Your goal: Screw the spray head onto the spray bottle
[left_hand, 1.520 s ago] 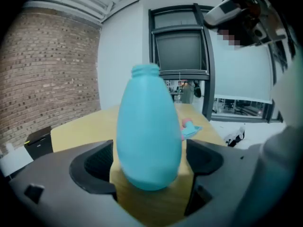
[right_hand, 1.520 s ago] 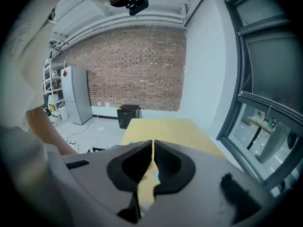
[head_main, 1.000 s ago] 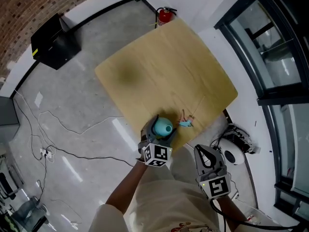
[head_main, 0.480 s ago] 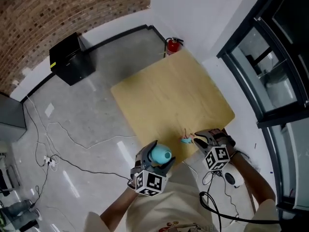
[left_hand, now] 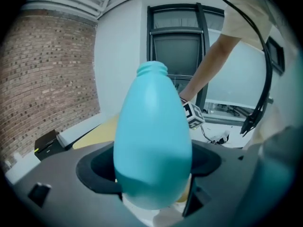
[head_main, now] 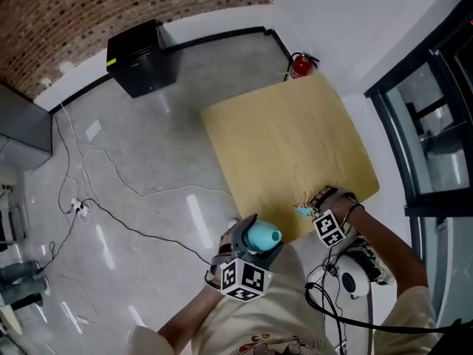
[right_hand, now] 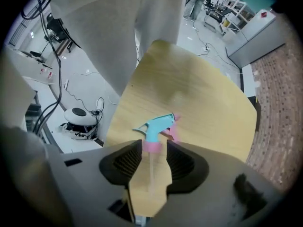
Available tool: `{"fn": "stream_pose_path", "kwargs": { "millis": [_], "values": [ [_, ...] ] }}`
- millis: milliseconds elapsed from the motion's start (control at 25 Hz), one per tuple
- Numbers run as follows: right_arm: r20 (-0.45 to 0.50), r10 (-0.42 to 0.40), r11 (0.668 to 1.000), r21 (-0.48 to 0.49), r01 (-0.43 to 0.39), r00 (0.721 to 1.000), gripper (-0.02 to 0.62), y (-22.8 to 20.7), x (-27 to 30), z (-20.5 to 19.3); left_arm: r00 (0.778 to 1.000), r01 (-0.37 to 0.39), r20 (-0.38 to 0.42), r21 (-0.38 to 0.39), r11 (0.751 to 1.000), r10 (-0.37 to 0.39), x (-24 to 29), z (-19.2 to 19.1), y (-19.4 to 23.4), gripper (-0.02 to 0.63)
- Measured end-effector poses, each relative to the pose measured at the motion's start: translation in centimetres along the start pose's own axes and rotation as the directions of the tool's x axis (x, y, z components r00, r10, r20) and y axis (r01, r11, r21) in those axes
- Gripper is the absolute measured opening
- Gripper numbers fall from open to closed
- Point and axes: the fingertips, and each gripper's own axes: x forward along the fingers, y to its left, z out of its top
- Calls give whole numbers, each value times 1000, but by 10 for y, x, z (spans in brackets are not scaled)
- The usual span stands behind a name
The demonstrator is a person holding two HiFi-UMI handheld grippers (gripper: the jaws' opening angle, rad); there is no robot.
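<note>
Standing upright: spray bottle (left_hand: 152, 141), neck up.

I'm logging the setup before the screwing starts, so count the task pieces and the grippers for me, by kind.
spray bottle: 1
spray head: 1
grippers: 2, the left gripper and the right gripper
Total: 4

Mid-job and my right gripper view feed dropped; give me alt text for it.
The right gripper straddles the pink collar of the teal spray head, which lies on the wooden table, its dip tube running back between the jaws. Whether they already clamp it cannot be told.
</note>
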Motion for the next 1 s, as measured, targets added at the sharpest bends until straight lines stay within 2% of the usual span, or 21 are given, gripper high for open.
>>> {"fn": "stream_pose_path", "kwargs": {
  "millis": [160,360,440,480,520,560,600,640,720,760,800,880,920,960,1000],
  "values": [
    [-25,15,999,-43,-16,1000,152,-8,23,10,1000,-9,-29,8,1000,9,-2,-13,4,426],
    [-64,30,996,-86,-35,998,138,-9,33,18,1000,2,4,10,1000,-2,-4,-1,10,426],
    [-41,0,1000,-8,-1,999,135,-18,23,22,1000,0,8,26,1000,0,-3,5,13,426],
    [-11,-35,996,86,35,999,135,-28,13,23,1000,-7,9,31,999,7,-2,9,16,426],
    [25,-85,975,207,78,996,135,-42,-2,21,1000,-17,15,33,999,16,-1,15,21,426],
    [60,-148,933,338,119,987,133,-58,-21,17,999,-24,23,31,999,23,0,21,26,426],
    [90,-221,871,466,155,971,133,-73,-43,12,999,-26,28,26,999,25,0,28,28,426],
    [113,-302,792,583,182,947,133,-89,-70,5,999,-24,31,20,1000,23,0,35,29,426],
    [142,-475,595,779,198,869,133,-118,-132,-14,999,-21,35,17,1000,20,1,50,30,426],
    [144,-562,488,853,185,814,133,-131,-164,-26,999,-22,42,25,999,21,3,60,31,426],
    [140,-647,381,910,160,749,133,-141,-196,-38,998,-23,53,34,999,21,4,70,32,425],
    [112,-799,191,979,73,591,133,-155,-262,-63,998,-26,65,42,999,24,7,89,30,426],
    [96,-859,120,993,15,502,133,-157,-294,-73,998,-32,57,39,999,30,8,96,27,426],
    [88,-908,73,996,-52,410,133,-156,-324,-82,998,-41,42,36,999,40,9,103,23,426],
    [81,-944,45,992,-119,319,133,-153,-352,-90,998,-51,27,36,998,50,10,110,19,426]
  ]
}}
